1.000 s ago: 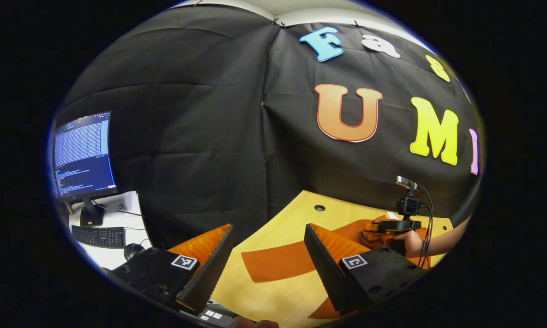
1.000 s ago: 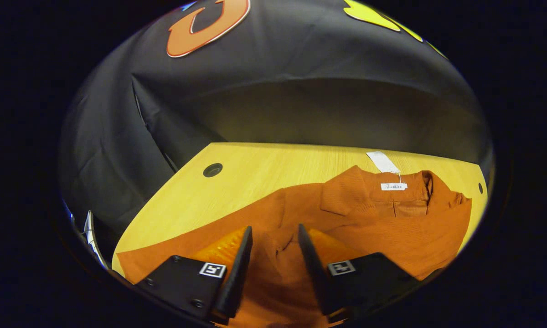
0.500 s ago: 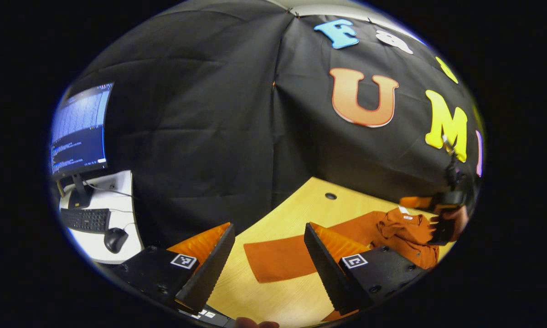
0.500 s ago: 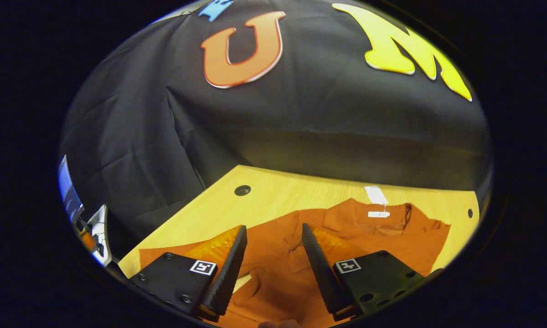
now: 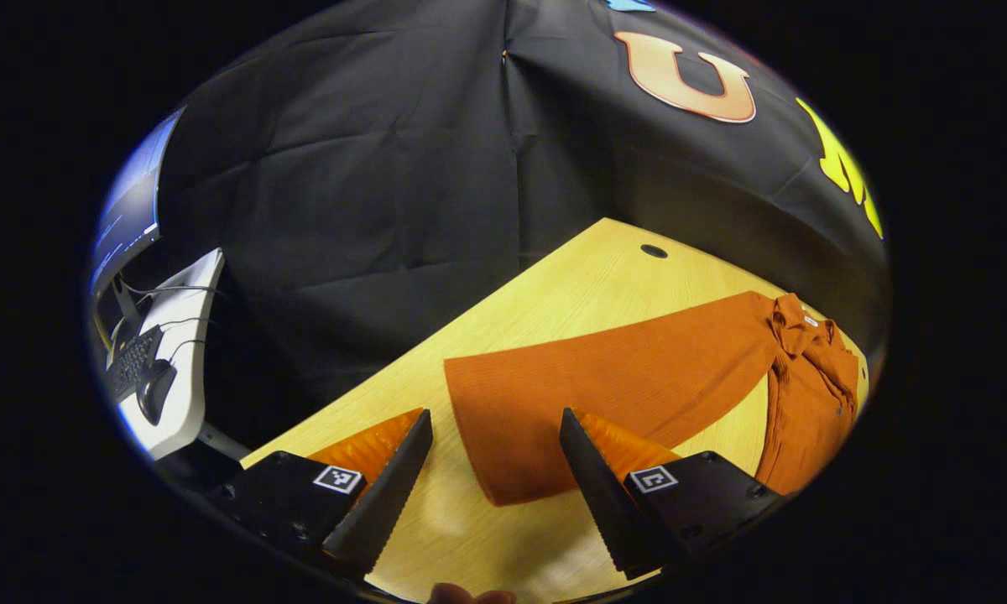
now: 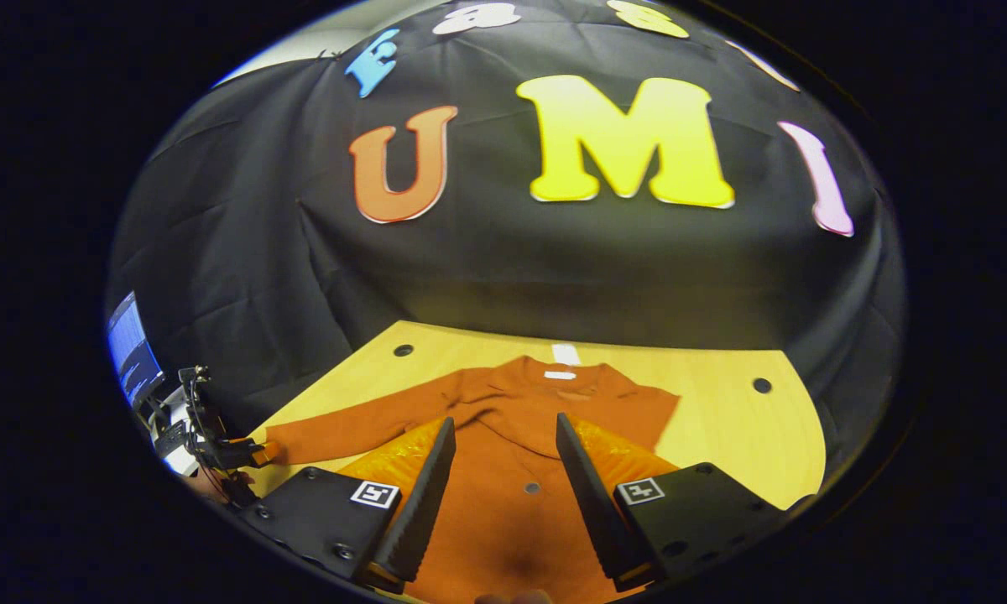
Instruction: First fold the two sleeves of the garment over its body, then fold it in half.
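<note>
Your left gripper (image 5: 497, 482) is spread wide, nothing between the fingers, hovering over the near edge of the wooden table (image 5: 587, 285). The cuff end of the garment's left sleeve (image 5: 604, 386) lies flat just ahead of it, between and slightly beyond the fingertips; I can't tell if the right-hand finger touches the fabric.

Your right gripper (image 6: 503, 491) is also parted and holds nothing, above the body of the orange garment (image 6: 520, 470). The garment lies on the table, collar toward the booth wall, white tag (image 6: 564, 356) at the neck. The left sleeve stretches out sideways, not folded over the body.

In the right gripper view the left gripper sits far left by the sleeve end. A monitor (image 5: 126, 222), keyboard (image 5: 130, 369) and mouse (image 5: 155, 392) sit on a side desk.
</note>
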### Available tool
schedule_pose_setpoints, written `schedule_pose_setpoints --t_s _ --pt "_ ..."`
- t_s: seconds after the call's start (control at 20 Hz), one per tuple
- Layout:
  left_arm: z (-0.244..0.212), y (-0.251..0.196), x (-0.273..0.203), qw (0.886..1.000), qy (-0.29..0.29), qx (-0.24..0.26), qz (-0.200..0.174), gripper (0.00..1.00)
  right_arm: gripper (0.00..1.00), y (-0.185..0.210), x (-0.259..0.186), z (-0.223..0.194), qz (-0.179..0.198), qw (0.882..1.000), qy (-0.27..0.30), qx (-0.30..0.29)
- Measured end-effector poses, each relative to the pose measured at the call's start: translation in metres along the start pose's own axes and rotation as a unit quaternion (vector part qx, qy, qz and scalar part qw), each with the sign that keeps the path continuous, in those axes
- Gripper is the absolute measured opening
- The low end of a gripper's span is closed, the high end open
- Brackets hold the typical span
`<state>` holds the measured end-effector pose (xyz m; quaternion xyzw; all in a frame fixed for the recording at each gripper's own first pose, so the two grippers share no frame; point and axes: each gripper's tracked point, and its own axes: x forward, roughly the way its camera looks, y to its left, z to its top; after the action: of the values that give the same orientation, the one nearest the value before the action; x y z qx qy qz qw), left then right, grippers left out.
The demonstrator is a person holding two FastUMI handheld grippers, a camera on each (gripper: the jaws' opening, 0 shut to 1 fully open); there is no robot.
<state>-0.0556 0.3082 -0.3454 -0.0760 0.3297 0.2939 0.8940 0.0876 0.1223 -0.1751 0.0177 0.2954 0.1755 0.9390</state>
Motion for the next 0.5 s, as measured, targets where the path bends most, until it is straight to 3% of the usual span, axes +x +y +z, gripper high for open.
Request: schedule_pose_setpoints --t_s 0.2,0.3,0.5 --pt "-0.005 -0.004 0.009 1.0 0.002 0.004 0.017 1.0 0.79 -0.039 -0.027 0.002 -0.04 0.999 -0.012 0.002" --pt "-0.004 -0.004 0.011 1.0 -0.006 -0.002 0.027 0.99 0.75 -0.048 -0.034 0.015 -0.047 0.999 -0.026 0.002" --pt "-0.004 -0.001 0.013 0.999 -0.005 -0.006 0.033 0.98 0.79 -0.057 -0.038 0.028 -0.052 0.998 -0.041 0.014"
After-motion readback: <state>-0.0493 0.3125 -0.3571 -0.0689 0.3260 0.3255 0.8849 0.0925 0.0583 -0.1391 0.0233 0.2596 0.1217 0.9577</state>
